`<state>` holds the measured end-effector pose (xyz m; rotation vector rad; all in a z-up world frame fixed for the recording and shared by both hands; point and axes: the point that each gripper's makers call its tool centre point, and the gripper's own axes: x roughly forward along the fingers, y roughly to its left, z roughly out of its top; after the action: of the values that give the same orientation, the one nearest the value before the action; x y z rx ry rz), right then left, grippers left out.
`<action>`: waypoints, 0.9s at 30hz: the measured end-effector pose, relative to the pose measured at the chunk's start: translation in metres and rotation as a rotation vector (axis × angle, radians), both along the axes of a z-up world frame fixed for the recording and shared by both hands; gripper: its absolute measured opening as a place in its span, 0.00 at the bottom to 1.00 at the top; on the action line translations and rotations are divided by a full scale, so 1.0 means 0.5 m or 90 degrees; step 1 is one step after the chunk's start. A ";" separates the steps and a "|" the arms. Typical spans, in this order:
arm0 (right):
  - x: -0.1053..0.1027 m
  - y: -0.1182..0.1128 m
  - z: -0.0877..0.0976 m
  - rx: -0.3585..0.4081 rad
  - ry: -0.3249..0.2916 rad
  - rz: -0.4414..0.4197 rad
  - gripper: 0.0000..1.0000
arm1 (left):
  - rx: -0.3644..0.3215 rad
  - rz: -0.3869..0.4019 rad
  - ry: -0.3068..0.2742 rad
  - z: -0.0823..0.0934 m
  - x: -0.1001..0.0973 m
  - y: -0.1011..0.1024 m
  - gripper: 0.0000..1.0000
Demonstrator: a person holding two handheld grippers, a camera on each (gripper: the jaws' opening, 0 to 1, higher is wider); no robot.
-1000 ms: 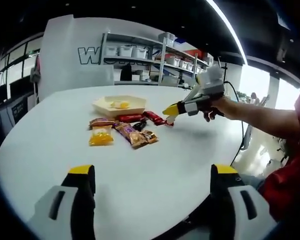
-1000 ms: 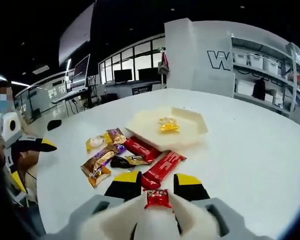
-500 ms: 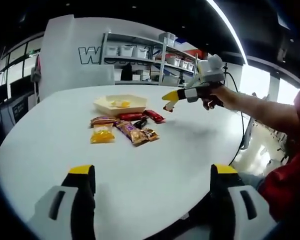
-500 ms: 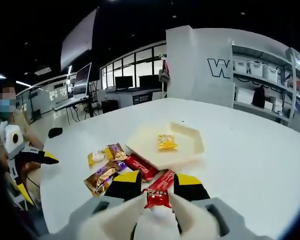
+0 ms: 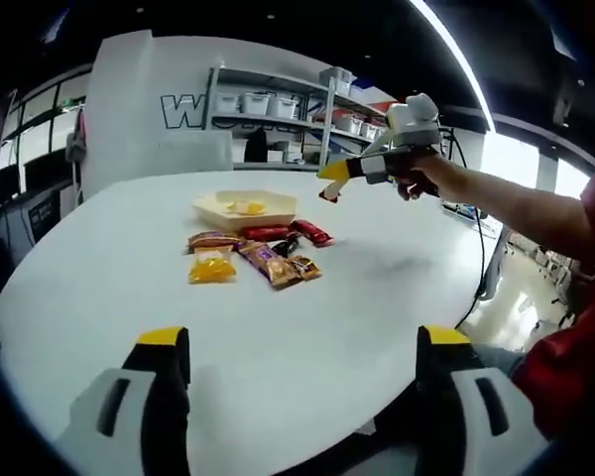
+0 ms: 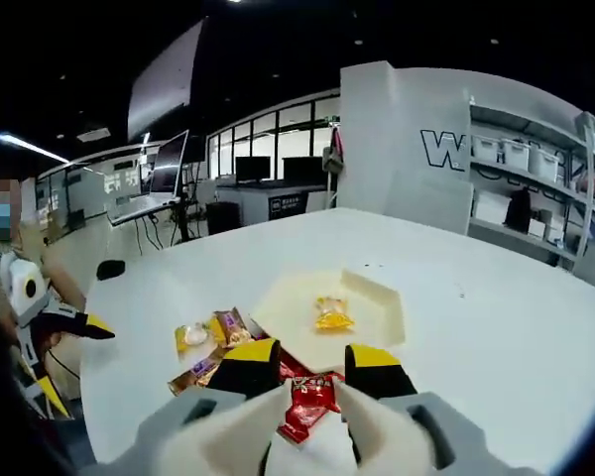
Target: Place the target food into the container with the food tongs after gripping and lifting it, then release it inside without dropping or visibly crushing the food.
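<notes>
The right gripper (image 6: 312, 369) is clamped on a red snack packet (image 6: 305, 402) and holds it in the air, above the pale tray (image 6: 372, 322) on the white table (image 6: 496, 337). A yellow packet (image 6: 329, 313) lies in the tray, and more wrapped snacks (image 6: 213, 337) lie beside it. The left gripper (image 5: 302, 362) hangs near the table edge, jaws spread wide with nothing between them.

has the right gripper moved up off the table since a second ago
Yes. In the left gripper view the right gripper, shut on a red snack packet, has risen from table level to above the tray.
</notes>
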<state>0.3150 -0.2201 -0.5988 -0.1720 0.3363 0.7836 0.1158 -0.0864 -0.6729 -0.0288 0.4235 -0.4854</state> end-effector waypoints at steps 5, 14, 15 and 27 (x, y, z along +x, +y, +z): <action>0.015 0.006 0.026 0.000 -0.012 0.004 0.21 | 0.007 -0.002 0.000 -0.001 -0.001 0.001 0.92; 0.060 0.031 0.084 -0.009 -0.041 0.018 0.21 | 0.020 0.009 -0.009 0.013 0.000 0.018 0.92; 0.063 0.034 0.087 -0.011 -0.044 0.020 0.21 | 0.020 0.010 -0.010 0.014 0.000 0.020 0.92; 0.088 0.075 0.113 -0.016 -0.064 0.041 0.21 | 0.020 0.022 -0.015 0.024 -0.001 0.033 0.93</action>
<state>0.3591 -0.1826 -0.5421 -0.2458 0.2470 0.8313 0.1152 -0.0697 -0.6609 -0.0007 0.4074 -0.4448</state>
